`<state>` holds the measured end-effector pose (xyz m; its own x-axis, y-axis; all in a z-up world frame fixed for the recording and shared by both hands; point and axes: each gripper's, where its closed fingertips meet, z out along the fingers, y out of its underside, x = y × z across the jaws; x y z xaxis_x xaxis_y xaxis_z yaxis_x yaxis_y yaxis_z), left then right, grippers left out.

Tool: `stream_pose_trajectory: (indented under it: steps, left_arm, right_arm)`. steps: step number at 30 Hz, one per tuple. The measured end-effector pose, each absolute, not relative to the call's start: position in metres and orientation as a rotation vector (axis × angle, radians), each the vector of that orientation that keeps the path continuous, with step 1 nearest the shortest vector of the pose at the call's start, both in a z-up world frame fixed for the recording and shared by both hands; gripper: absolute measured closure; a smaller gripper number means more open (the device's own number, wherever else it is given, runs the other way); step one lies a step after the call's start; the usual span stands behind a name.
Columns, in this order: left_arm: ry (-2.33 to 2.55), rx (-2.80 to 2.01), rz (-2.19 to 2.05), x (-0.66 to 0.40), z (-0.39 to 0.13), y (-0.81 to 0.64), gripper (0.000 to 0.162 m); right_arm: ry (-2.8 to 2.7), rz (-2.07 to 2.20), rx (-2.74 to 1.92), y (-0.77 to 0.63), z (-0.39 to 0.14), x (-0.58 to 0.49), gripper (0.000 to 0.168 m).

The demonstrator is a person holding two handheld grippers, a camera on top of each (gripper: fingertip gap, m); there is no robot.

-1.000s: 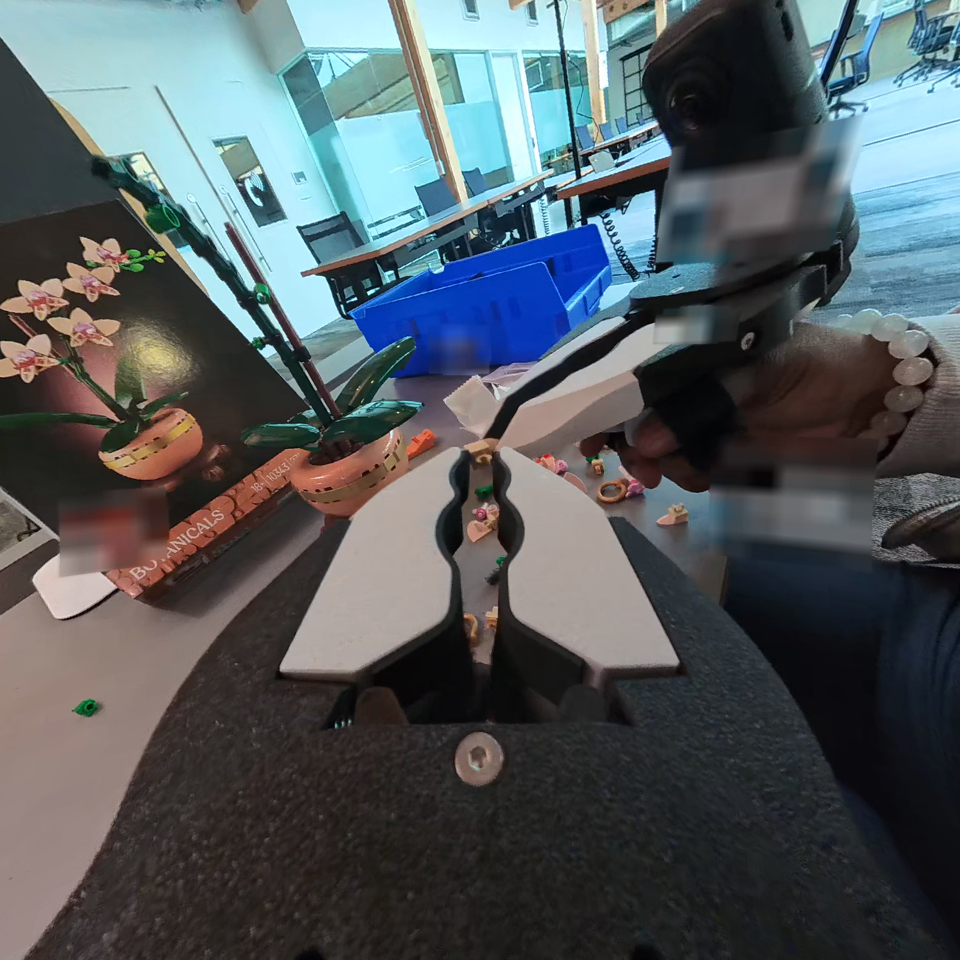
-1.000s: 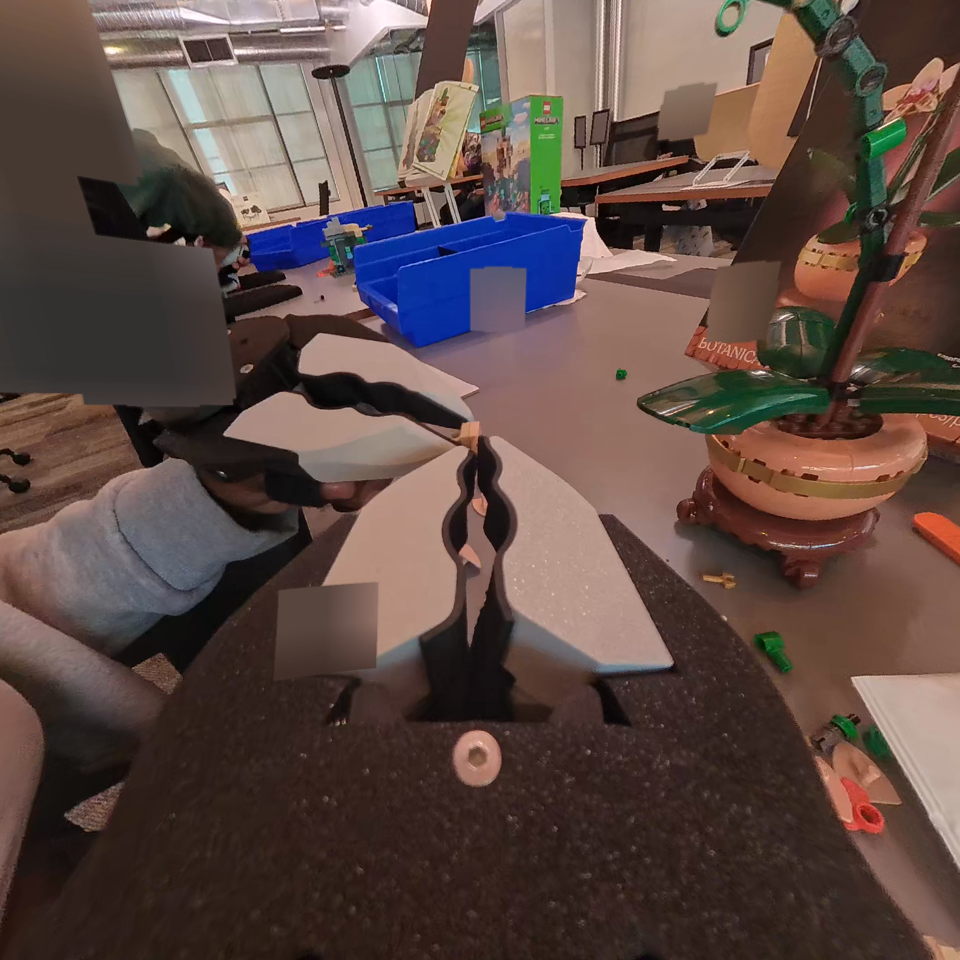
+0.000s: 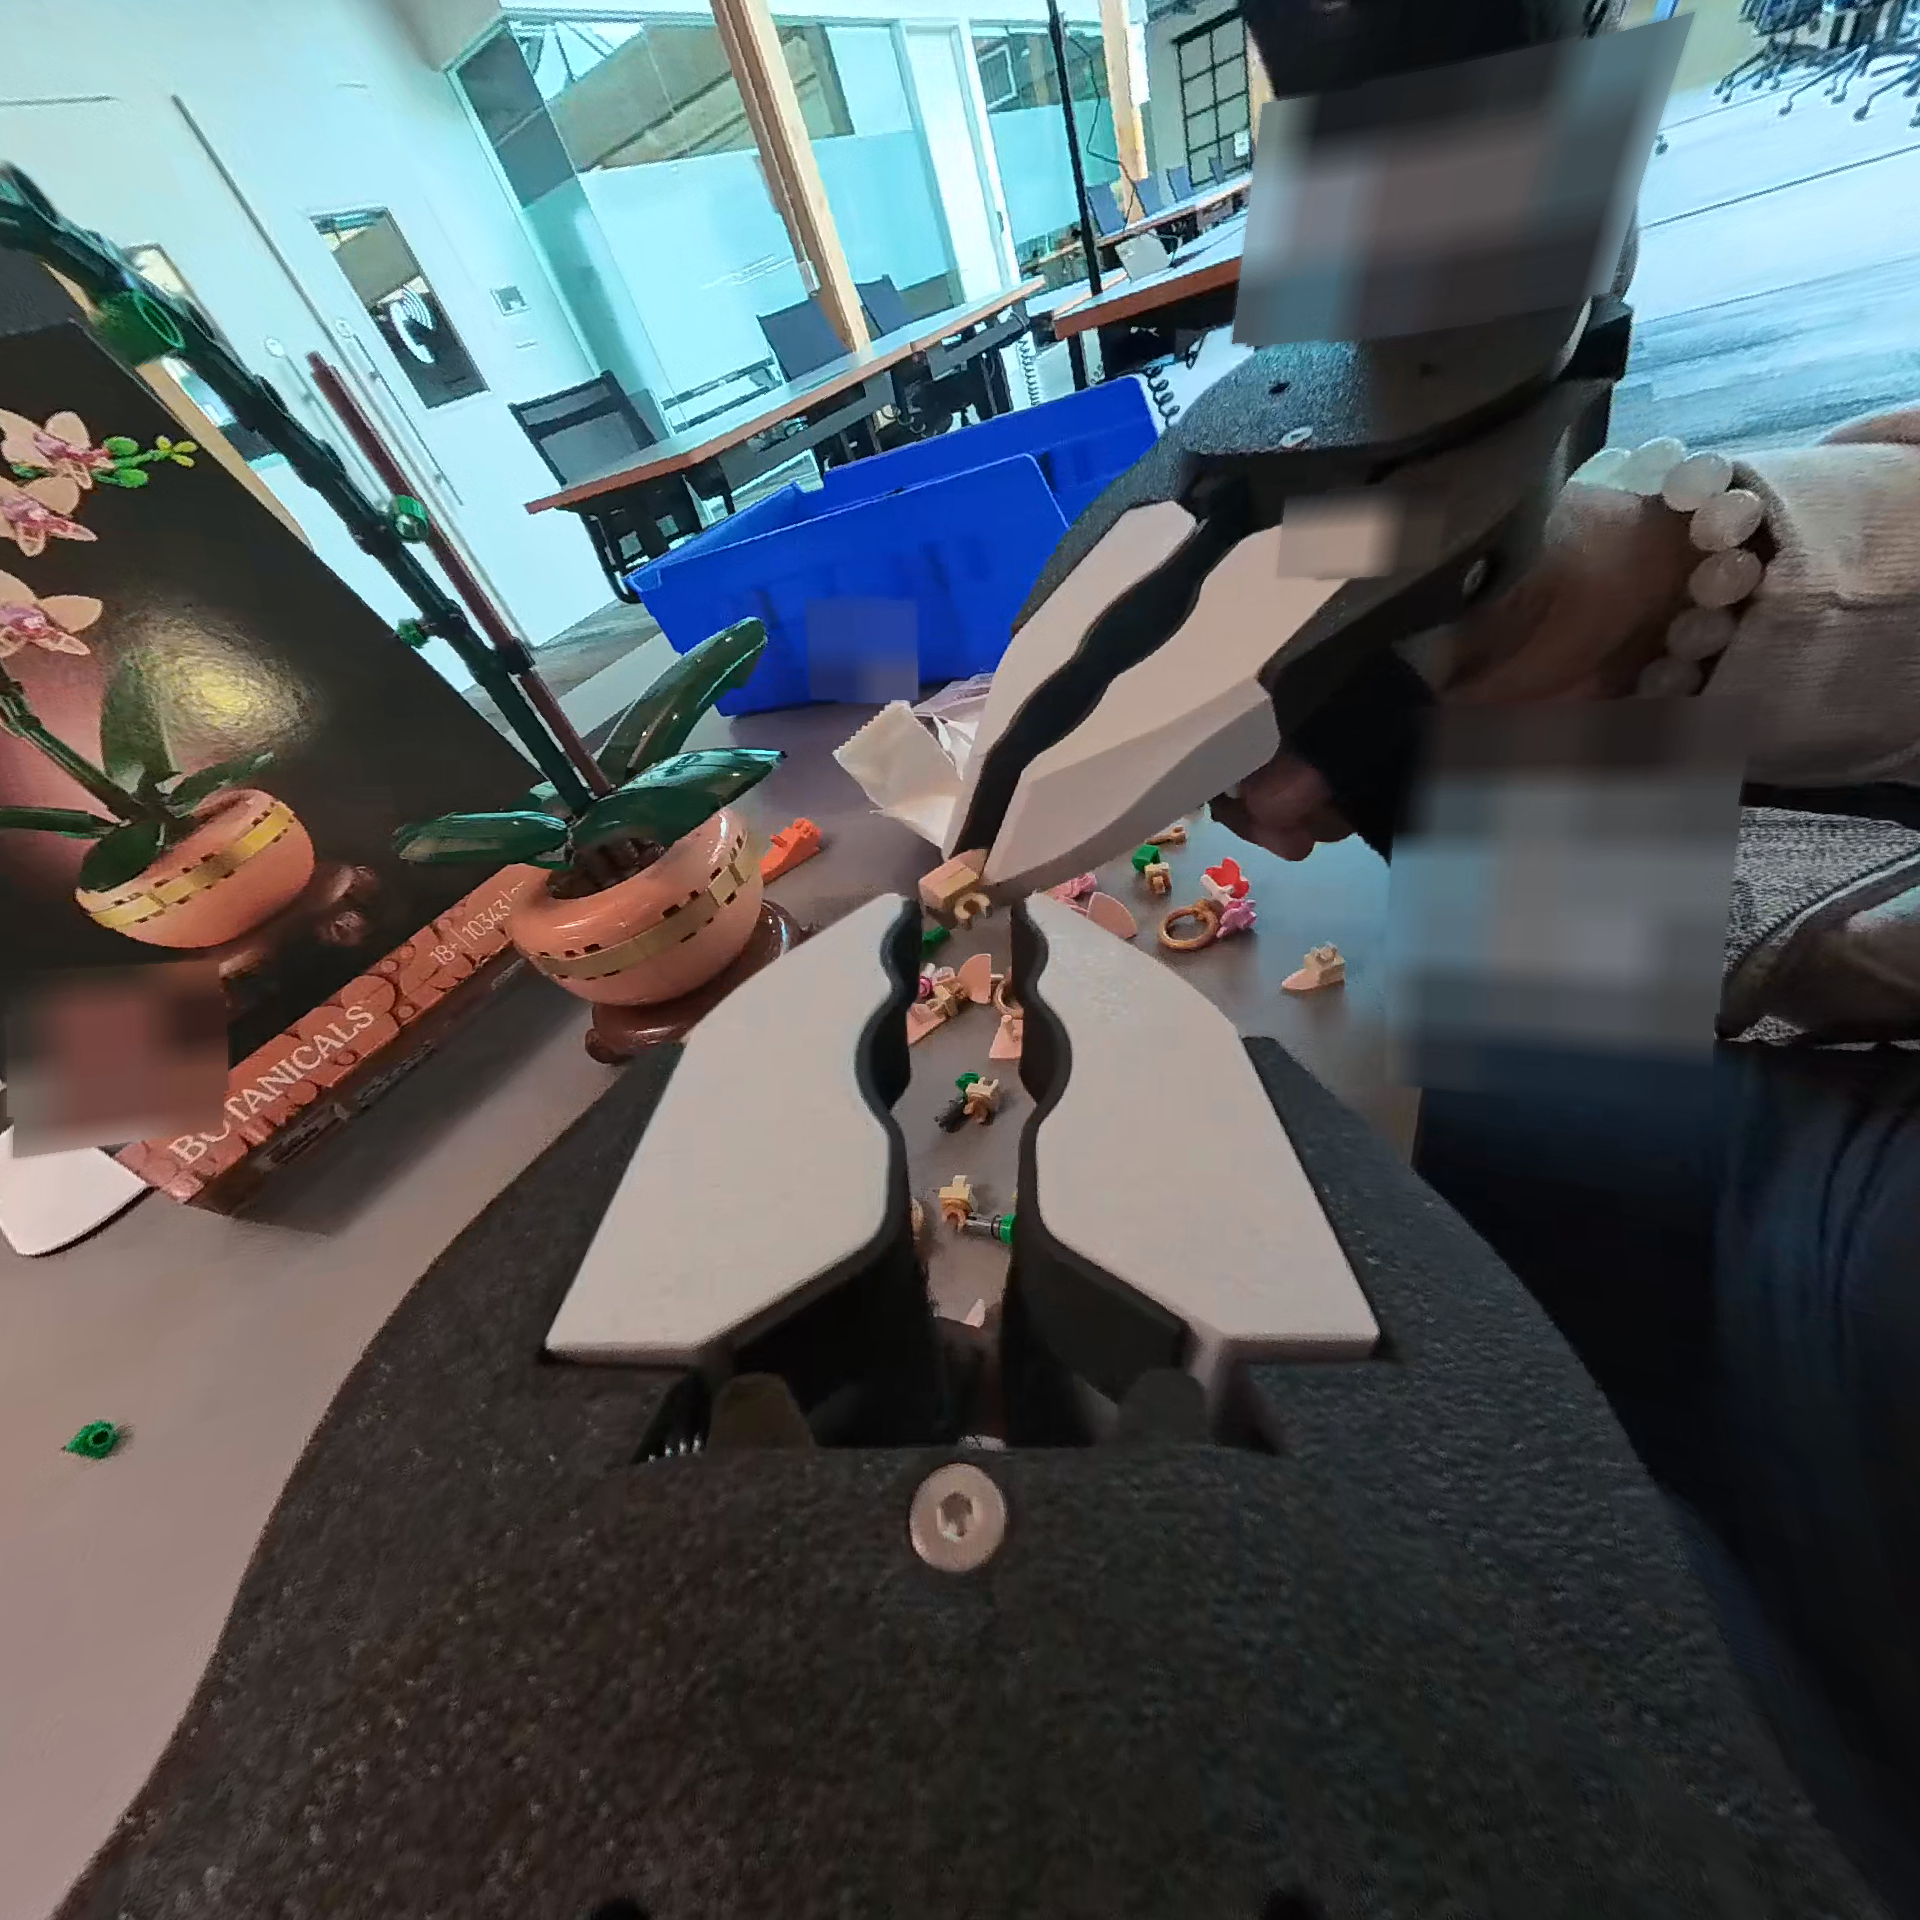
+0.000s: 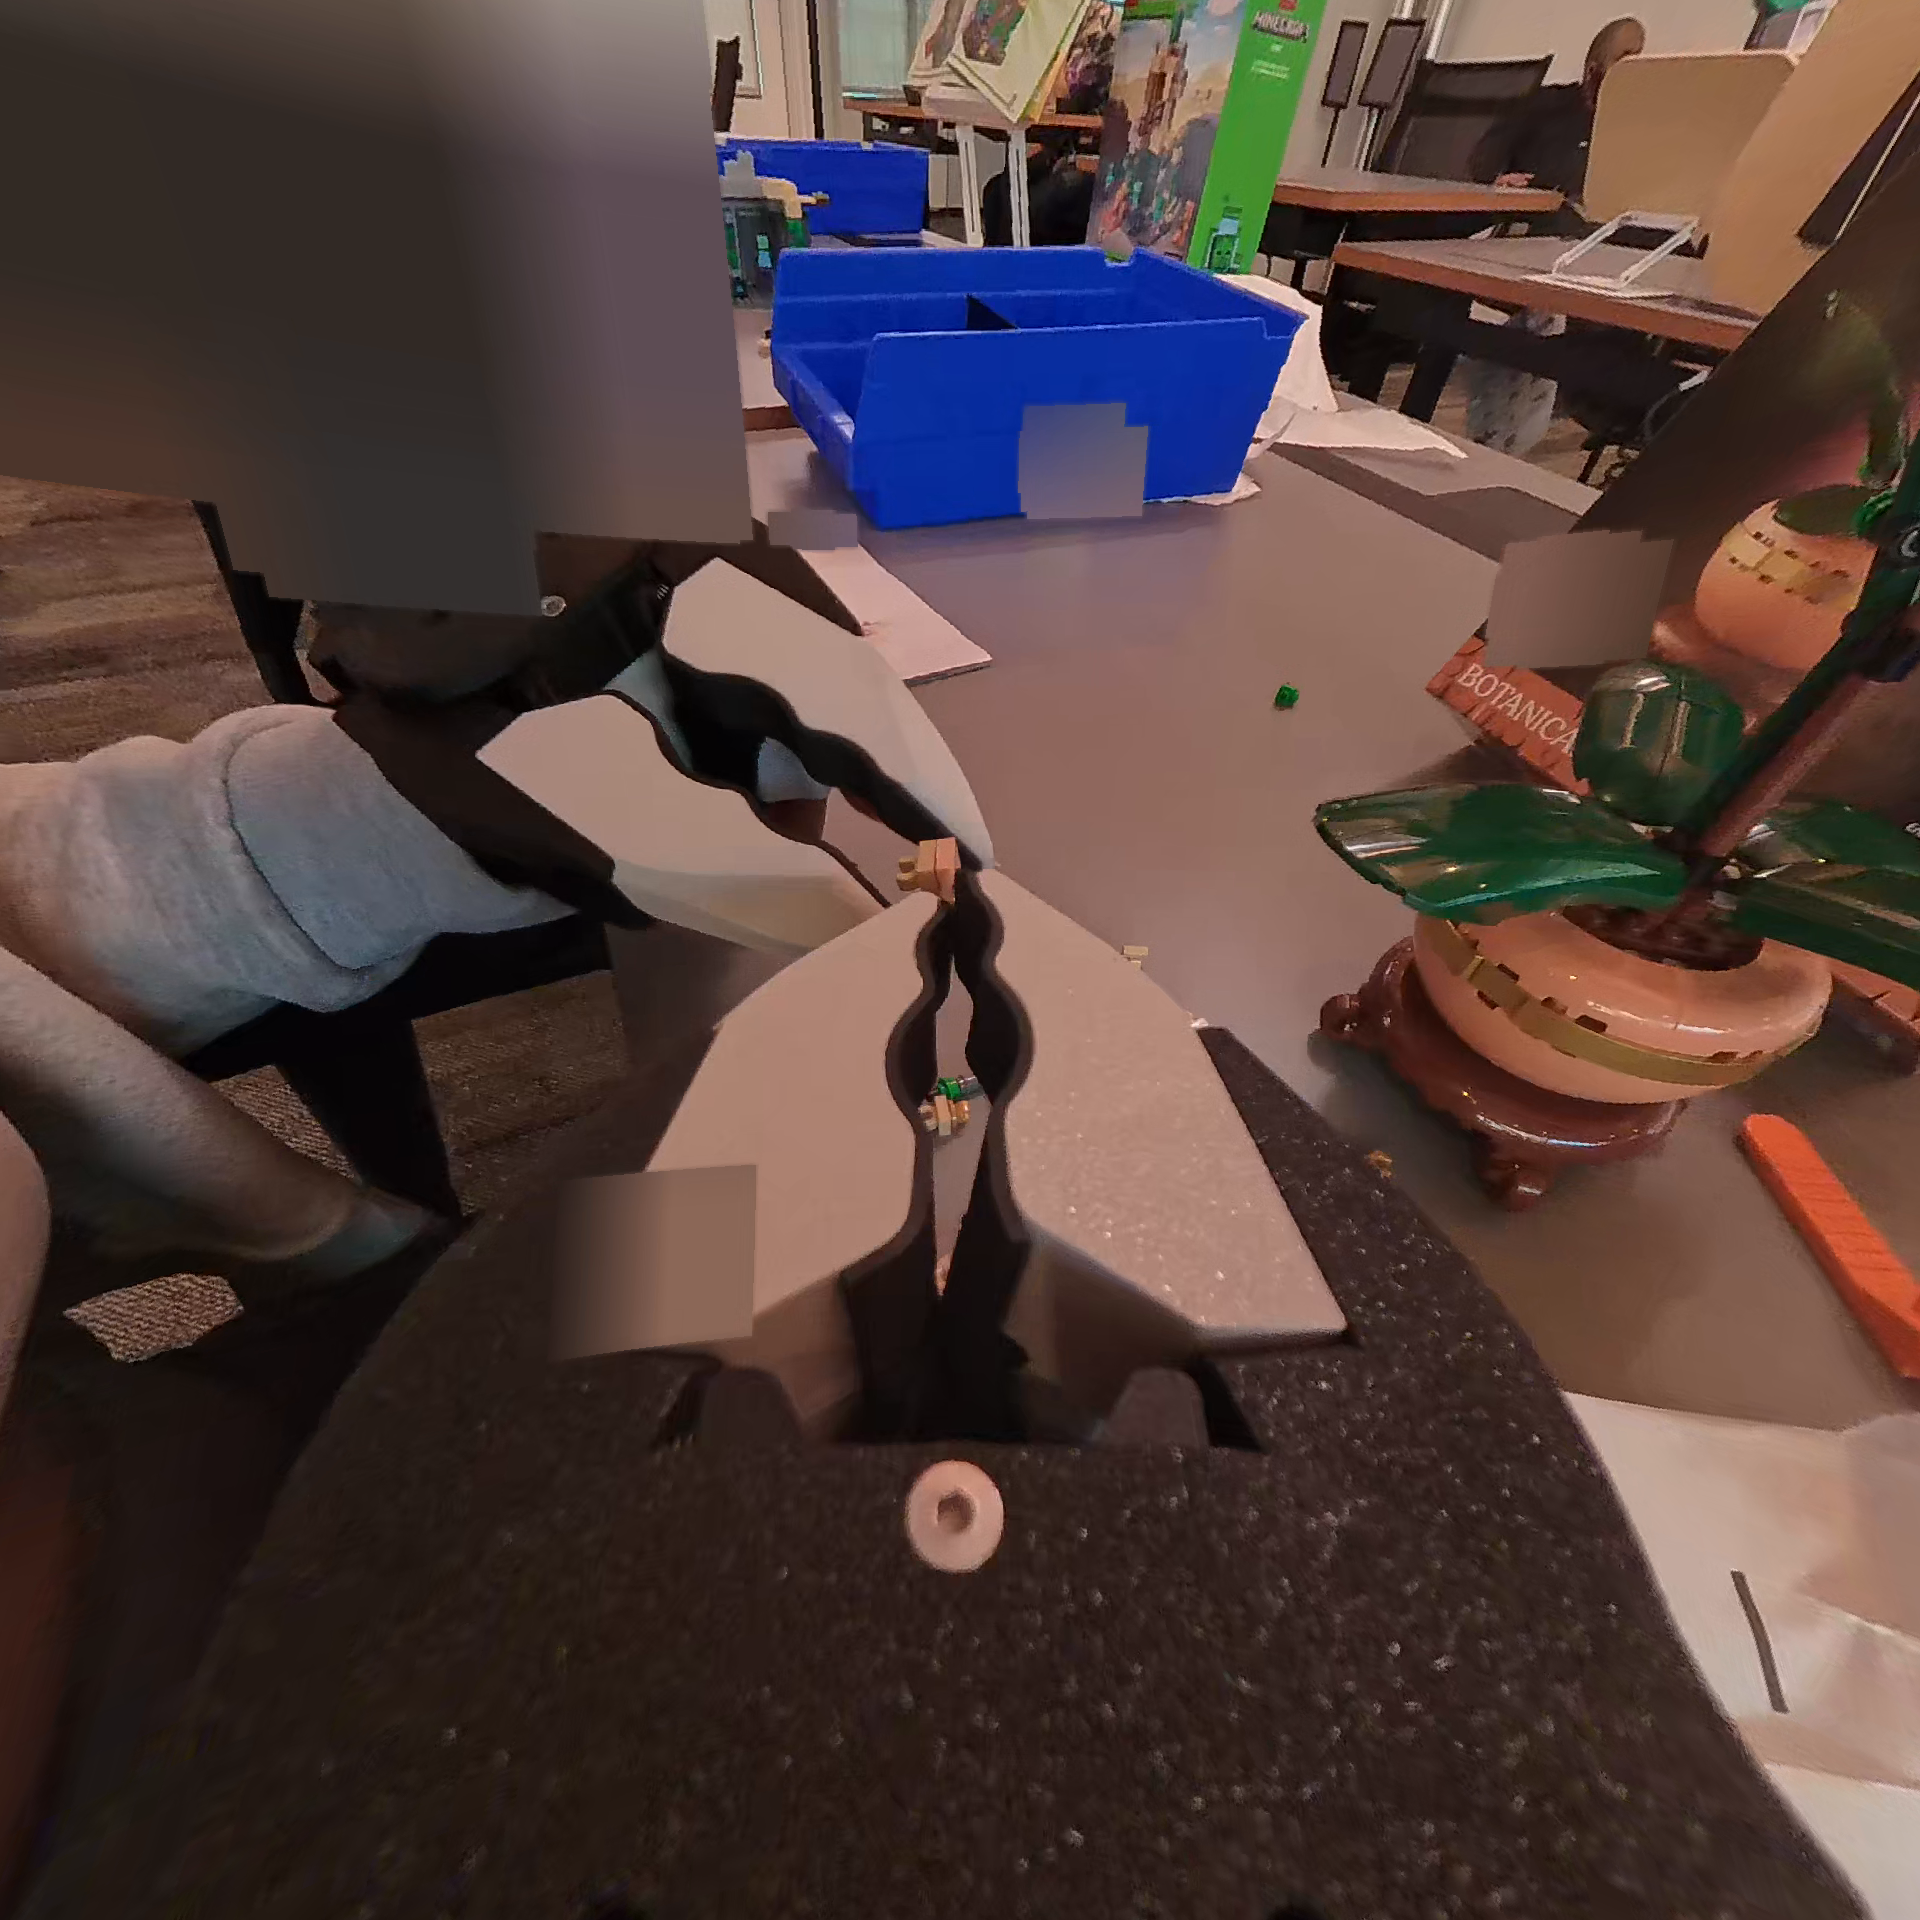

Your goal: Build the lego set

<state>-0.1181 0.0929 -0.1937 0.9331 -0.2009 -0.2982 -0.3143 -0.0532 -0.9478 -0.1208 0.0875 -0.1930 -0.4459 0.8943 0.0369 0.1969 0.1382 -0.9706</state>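
Observation:
My right gripper [image 3: 982,862] comes in from the upper right, shut on a small tan clip piece [image 3: 954,888]. My left gripper [image 3: 964,906] is slightly open just below that piece, one fingertip to each side. In the right wrist view my right gripper [image 4: 954,896] holds the tan piece [image 4: 930,868] at its tips, and the left gripper [image 4: 971,852] meets it from the left. The built orchid pot [image 3: 644,904] with green leaves and stems stands on the grey table, and it also shows in the right wrist view [image 4: 1621,1008]. Several loose pink, tan and green pieces [image 3: 1195,914] lie beyond.
The set's box [image 3: 208,675] leans behind the pot. A blue bin [image 3: 862,582] stands at the back, also in the right wrist view [image 4: 1039,395]. An orange brick separator [image 4: 1829,1226] lies right of the pot. A small green piece [image 3: 96,1439] lies at left. White paper [image 4: 1766,1558] lies near right. My two grippers' fingertips are within a few centimetres of each other. From either gripper's tips it is about 12 centimeters to the built orchid pot [image 3: 644,904].
My left gripper has opened and let go of the tan piece, which stays in the right gripper. Both grippers sit a little closer to the cameras.

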Motion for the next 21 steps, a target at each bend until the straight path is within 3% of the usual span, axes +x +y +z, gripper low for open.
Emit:
stream_pose_trajectory:
  steps: [1, 18, 21]
  left_arm:
    - [0.398, -1.638, 0.106, -0.119, -0.194, 0.094, 0.147]
    - [0.478, -1.694, 0.002, -0.106, -0.208, 0.092, 0.162]
    - [0.413, -1.693, 0.013, -0.114, -0.205, 0.095, 0.143]
  right_arm:
    - [-1.765, 1.335, -1.055, 0.088, -0.194, -0.121, 0.168]
    - [-2.069, 1.140, -0.779, 0.092, -0.203, -0.105, 0.168]
    - [-2.063, 1.086, -0.789, 0.097, -0.201, -0.112, 0.168]
